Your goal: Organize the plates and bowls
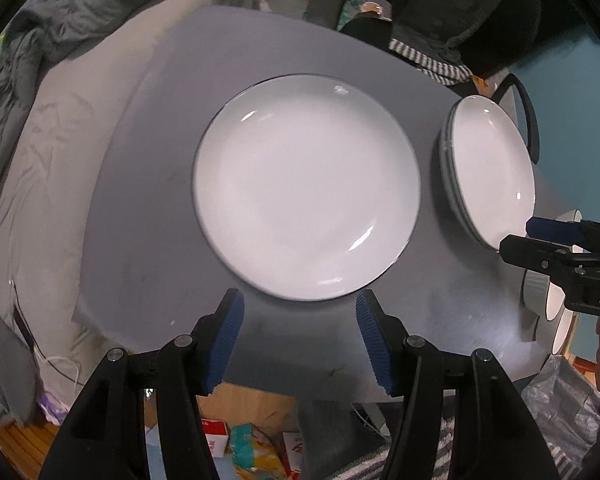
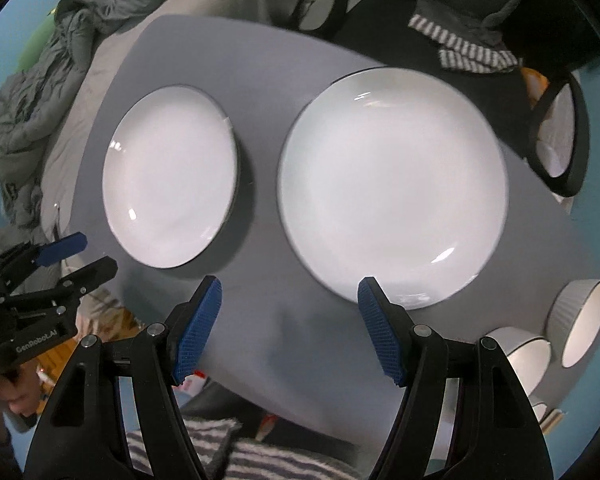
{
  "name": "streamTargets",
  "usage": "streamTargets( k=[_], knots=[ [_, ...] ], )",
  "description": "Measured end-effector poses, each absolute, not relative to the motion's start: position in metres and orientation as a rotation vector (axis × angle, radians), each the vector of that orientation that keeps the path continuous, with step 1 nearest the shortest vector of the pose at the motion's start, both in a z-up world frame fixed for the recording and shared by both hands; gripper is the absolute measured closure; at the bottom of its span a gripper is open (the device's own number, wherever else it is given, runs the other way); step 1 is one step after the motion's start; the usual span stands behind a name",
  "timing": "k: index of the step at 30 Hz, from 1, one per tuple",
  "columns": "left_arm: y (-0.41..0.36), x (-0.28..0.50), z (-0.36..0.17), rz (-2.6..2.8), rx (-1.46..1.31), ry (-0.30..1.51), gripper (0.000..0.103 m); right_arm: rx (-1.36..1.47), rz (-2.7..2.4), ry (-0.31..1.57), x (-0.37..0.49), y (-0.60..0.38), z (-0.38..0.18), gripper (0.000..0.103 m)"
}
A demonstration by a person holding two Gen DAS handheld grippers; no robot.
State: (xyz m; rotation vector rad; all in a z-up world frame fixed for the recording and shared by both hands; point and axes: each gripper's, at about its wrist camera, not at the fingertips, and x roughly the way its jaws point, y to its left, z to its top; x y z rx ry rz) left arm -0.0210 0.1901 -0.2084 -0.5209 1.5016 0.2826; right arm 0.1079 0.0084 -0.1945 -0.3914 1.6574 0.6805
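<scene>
White round ceramic plates: I count single plate (image 1: 306,188) mid grey table (image 1: 148,240), stack (image 2: 392,184) right; ribbed bowls (image 2: 580,322) at edge. My left gripper (image 1: 300,340) and right gripper (image 2: 290,328) wide open, empty.

Soft, fairly dim indoor light falls from above, leaving small curved white glints on the glossy round white ceramic plate (image 1: 306,188) in the left wrist view and on the larger round white ceramic plate (image 2: 392,184) in the right wrist view, whose centres are washed out to flat white. Both plates cast narrow, soft shadows on the matte grey tabletop (image 1: 156,208). Strong fisheye bending curves the table edges, black vignette fills the corners, and slight motion blur softens the plate rims
</scene>
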Motion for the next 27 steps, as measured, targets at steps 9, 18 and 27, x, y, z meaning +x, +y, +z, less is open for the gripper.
streamTargets(
  k=[9,18,27],
  knots=[
    [0.21,-0.057,-0.214,0.34,-0.582,1.499,0.044,-0.387,0.748,1.706,0.09,0.036,-0.209,0.033],
    [0.224,-0.062,-0.228,0.359,-0.639,1.494,0.044,-0.283,0.754,1.81,0.095,0.051,-0.233,0.033],
    [0.241,-0.052,-0.245,0.351,-0.679,1.49,0.043,-0.297,0.746,1.821,0.101,0.065,-0.246,0.033]
  ],
)
